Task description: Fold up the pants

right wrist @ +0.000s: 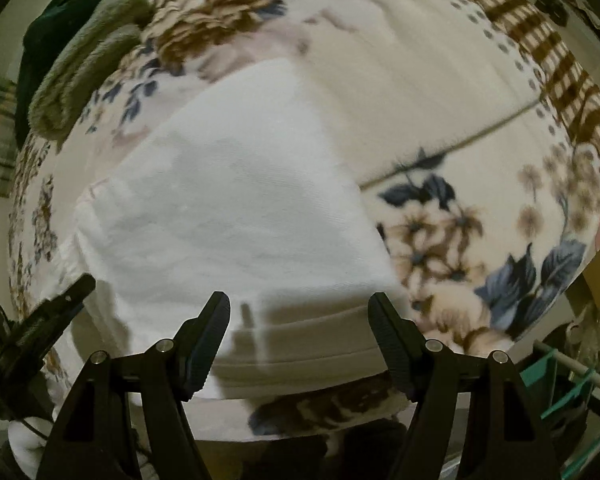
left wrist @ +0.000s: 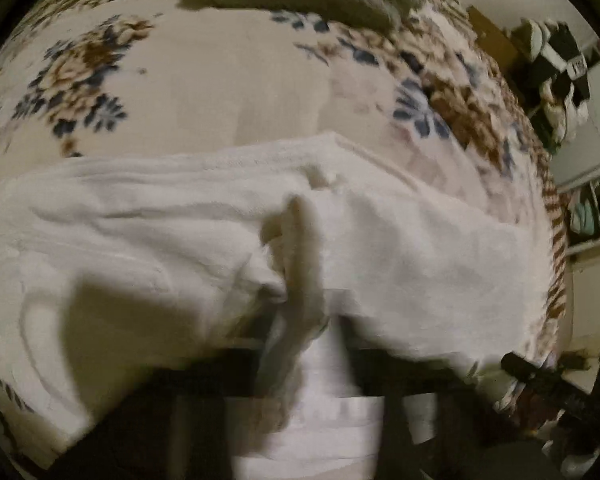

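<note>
One white pants (right wrist: pixel 236 208), floral blanket (right wrist: pixel 440 92)

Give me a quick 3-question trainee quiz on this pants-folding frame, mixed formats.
1. True or false: the right gripper is open, with nothing between its fingers.
2. Multiple choice: what do the white pants lie on? A) a bare wooden table B) a floral blanket C) a tiled floor
3. Fill in: the left gripper is shut on a bunched fold of the ____.

Key: 1 true; 2 B; 3 pants
</note>
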`<state>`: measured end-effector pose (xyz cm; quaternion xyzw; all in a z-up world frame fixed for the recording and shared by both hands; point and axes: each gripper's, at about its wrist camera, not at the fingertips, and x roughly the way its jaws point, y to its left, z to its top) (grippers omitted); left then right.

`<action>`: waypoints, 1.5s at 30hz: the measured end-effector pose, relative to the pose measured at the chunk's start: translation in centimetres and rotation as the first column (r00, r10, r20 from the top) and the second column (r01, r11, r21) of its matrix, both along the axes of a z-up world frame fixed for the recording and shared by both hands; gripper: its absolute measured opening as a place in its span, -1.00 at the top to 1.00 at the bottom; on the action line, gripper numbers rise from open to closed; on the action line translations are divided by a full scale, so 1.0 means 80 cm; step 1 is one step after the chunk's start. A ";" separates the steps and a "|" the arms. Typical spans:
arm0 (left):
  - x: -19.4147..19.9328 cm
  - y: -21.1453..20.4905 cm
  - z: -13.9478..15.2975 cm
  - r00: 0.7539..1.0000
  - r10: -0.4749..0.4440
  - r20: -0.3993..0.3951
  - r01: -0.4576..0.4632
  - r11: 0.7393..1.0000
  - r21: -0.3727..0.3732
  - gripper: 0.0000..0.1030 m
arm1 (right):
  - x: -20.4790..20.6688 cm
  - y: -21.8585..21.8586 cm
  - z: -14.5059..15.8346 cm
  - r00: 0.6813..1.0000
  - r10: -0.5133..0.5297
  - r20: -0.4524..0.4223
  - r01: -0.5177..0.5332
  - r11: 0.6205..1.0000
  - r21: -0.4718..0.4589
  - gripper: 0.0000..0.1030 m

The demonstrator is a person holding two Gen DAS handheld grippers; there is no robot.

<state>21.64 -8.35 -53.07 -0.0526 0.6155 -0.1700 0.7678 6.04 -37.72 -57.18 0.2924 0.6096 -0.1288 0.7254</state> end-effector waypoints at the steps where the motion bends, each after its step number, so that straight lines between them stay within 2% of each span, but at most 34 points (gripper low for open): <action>1: -0.002 0.004 0.004 1.000 0.002 0.011 -0.001 1.000 -0.008 0.97 | 0.003 0.002 -0.002 1.000 -0.005 0.002 0.005 1.000 0.001 -0.44; 4: -0.017 0.019 0.033 0.998 -0.010 0.070 0.013 0.999 -0.045 0.97 | 0.001 -0.003 -0.004 1.000 -0.010 0.010 0.009 1.000 0.003 -0.44; 6: -0.026 0.033 0.046 0.999 -0.001 0.049 0.005 0.996 -0.089 0.97 | 0.003 -0.002 -0.005 1.000 -0.004 0.012 0.004 1.000 0.005 -0.44; 10: -0.042 0.061 0.057 0.998 0.038 -0.051 -0.046 0.985 -0.167 0.97 | -0.011 -0.004 0.005 1.000 0.001 0.009 -0.001 1.000 0.027 -0.44; 12: -0.042 0.074 0.050 0.986 0.081 -0.145 -0.112 0.970 -0.215 0.97 | -0.017 -0.004 0.008 1.000 0.005 -0.001 -0.005 0.999 0.038 -0.44; 14: -0.037 0.078 0.050 0.975 0.116 -0.189 -0.162 0.954 -0.252 0.97 | -0.022 -0.001 0.015 1.000 0.013 0.003 -0.013 0.998 0.057 -0.44; 18: -0.023 0.081 0.066 0.951 0.152 -0.270 -0.245 0.903 -0.354 0.97 | -0.029 0.004 0.027 0.999 0.041 0.006 -0.041 0.998 0.044 -0.44; 19: -0.021 0.087 0.065 0.926 0.173 -0.336 -0.307 0.863 -0.401 0.98 | -0.031 0.003 0.028 0.999 0.043 0.004 -0.044 0.998 0.047 -0.44; 20: -0.020 0.089 0.065 0.913 0.177 -0.367 -0.334 0.843 -0.422 0.97 | -0.031 0.003 0.028 0.999 0.045 0.002 -0.045 0.998 0.050 -0.44; 21: -0.018 0.090 0.068 0.913 0.177 -0.368 -0.333 0.843 -0.422 0.97 | -0.031 0.002 0.027 0.999 0.045 -0.001 -0.044 0.998 0.052 -0.44; 23: -0.015 0.088 0.065 0.933 0.163 -0.322 -0.283 0.883 -0.373 0.97 | -0.031 0.000 0.027 0.999 0.044 0.002 -0.044 0.998 0.053 -0.44; 25: -0.015 0.096 0.034 0.902 0.171 -0.398 -0.314 0.890 -0.330 0.97 | -0.030 0.000 0.024 0.999 0.048 -0.009 -0.048 0.998 0.046 -0.44; 26: -0.016 0.099 0.017 0.899 0.174 -0.402 -0.303 0.910 -0.284 0.96 | -0.030 -0.001 0.023 0.999 0.044 -0.012 -0.044 0.998 0.051 -0.44; 28: -0.017 0.101 -0.012 0.907 0.156 -0.392 -0.255 0.943 -0.215 0.90 | -0.027 0.000 0.022 0.999 0.049 -0.015 -0.048 0.997 0.065 -0.44; 31: -0.017 0.099 -0.027 0.926 0.154 -0.346 -0.214 0.966 -0.143 0.89 | -0.022 0.006 0.020 0.997 0.071 -0.031 -0.070 0.996 0.053 -0.44; 32: -0.016 0.097 -0.024 0.934 0.153 -0.322 -0.202 0.971 -0.126 0.89 | -0.021 0.009 0.019 0.996 0.081 -0.039 -0.079 0.996 0.052 -0.44; 34: -0.015 0.093 -0.006 0.958 0.155 -0.241 -0.192 0.972 -0.138 0.72 | -0.020 0.012 0.020 0.994 0.097 -0.044 -0.095 0.994 0.053 -0.44; 36: -0.017 0.091 0.007 0.969 0.155 -0.190 -0.188 0.967 -0.170 0.22 | -0.020 0.014 0.022 0.994 0.105 -0.041 -0.103 0.994 0.037 -0.48; 38: -0.022 0.080 0.015 0.976 0.147 -0.161 -0.174 0.971 -0.167 0.16 | -0.021 0.013 0.025 0.995 0.091 -0.033 -0.090 0.996 0.016 -0.48; 40: -0.027 0.065 0.004 0.979 0.106 -0.173 -0.130 0.983 -0.133 0.16 | -0.026 0.005 0.025 0.998 0.052 -0.030 -0.052 0.999 0.018 -0.48; 41: -0.032 0.058 -0.003 0.977 0.089 -0.192 -0.112 0.988 -0.111 0.18 | -0.028 0.000 0.024 0.999 0.035 -0.033 -0.034 0.999 0.024 -0.48; 43: -0.045 0.043 -0.019 0.967 0.048 -0.250 -0.080 0.990 -0.116 0.20 | -0.035 -0.009 0.019 0.999 -0.008 -0.042 0.011 0.999 0.053 -0.48; 45: -0.059 0.036 -0.028 0.963 0.037 -0.266 -0.066 0.993 -0.103 0.20 | -0.040 -0.014 0.015 0.998 -0.032 -0.050 0.035 0.997 0.063 -0.48</action>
